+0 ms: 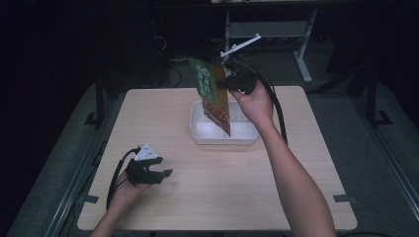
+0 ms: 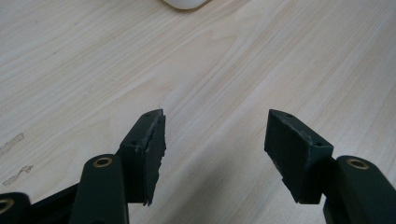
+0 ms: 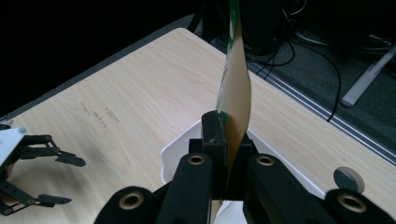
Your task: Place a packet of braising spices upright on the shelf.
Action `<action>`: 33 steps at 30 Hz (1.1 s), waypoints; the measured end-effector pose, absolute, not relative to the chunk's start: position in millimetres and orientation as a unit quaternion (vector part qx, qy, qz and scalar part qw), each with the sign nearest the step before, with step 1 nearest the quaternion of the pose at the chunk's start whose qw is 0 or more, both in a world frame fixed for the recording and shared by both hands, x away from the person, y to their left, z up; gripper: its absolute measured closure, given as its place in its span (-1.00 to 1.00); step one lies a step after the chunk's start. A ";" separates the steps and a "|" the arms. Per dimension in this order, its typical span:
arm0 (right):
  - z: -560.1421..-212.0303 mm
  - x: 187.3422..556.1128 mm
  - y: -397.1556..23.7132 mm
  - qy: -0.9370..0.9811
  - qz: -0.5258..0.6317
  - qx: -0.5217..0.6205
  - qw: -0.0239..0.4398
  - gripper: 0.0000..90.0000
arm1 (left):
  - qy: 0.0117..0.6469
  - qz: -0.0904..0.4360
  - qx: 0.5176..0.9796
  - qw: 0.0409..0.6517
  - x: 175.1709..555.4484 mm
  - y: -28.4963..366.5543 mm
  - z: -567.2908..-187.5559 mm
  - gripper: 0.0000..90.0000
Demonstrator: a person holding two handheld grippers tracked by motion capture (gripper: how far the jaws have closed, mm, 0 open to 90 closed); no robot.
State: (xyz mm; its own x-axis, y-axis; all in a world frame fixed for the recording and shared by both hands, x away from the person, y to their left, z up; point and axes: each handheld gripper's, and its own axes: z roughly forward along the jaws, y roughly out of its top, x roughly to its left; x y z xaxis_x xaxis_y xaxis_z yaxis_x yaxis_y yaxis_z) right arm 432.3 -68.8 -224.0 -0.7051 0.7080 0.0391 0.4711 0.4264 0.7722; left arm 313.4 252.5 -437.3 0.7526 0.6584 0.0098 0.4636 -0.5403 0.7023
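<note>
We see a light wooden table [image 1: 207,197] with a pale grain. A white rectangular tray [image 1: 202,133] sits directly on it toward the far side, and a small grey disc [image 3: 348,179] lies near one edge.

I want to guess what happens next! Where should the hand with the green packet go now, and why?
Probably straight down: the right gripper pinches the green packet upright, with its bottom corner hanging over the white tray, so lowering it should set it inside.

**Open jaws over bare wood**

The left gripper [image 2: 215,140] holds its two black jaws wide apart with nothing between them, just above the pale wooden table [image 2: 93,60]. A white tray [image 2: 186,3] edge peeks in at the top.
</note>
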 end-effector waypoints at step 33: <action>-268.6 449.8 -40.5 0.826 0.402 0.338 0.203 1.00 | 0.325 0.139 0.861 0.365 312.6 254.4 -434.9 -0.15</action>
State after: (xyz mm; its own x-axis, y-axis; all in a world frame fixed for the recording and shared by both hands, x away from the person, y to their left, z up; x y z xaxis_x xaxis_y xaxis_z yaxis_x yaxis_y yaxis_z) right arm 449.8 -40.5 -268.6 -0.6891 0.7218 -0.0636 0.3953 0.4481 0.8018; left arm 312.6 254.4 -434.9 0.7506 0.6608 0.0015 0.4584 -0.5224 0.7190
